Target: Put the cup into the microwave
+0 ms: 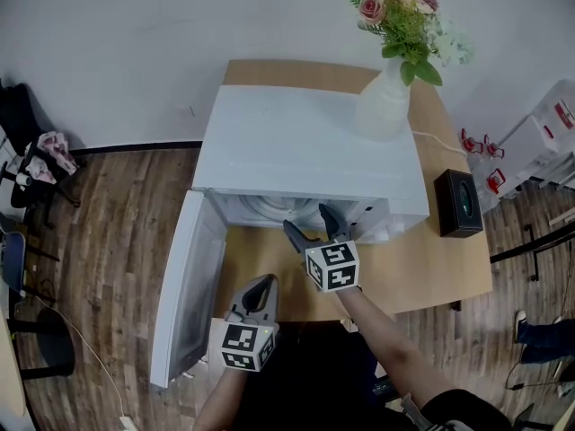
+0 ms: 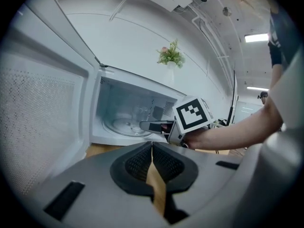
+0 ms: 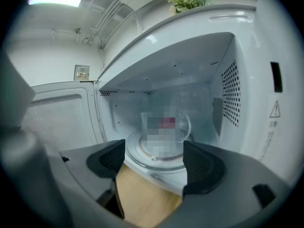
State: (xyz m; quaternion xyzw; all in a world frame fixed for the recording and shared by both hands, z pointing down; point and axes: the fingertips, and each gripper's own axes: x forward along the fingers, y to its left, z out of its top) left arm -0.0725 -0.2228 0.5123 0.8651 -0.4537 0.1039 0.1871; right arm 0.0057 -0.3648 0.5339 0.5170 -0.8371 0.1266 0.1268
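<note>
- My right gripper (image 1: 307, 221) is at the mouth of the microwave (image 1: 305, 151). Its jaws are wide apart with nothing clamped between them.
- The cup (image 3: 164, 129) is clear glass with its handle to the right. It stands upright inside the microwave on the round glass turntable (image 3: 142, 156).
- The cup sits beyond my right jaw tips and is not touching them. A blurred patch covers part of it, so I can't tell if anything is in it.
- My left gripper (image 1: 260, 285) hangs lower, in front of the table (image 1: 431, 259) edge and just beside the open door (image 1: 184, 294). Its jaws are pressed together and hold nothing.
- The door is swung fully out to the left. The white cavity holds only the turntable and the cup.
- A white vase (image 1: 382, 101) stands on top of the microwave at the back right, holding pink and white flowers (image 1: 404, 12) with green leaves.
- A small black box (image 1: 458, 203) sits on the table to the right of the microwave.
</note>
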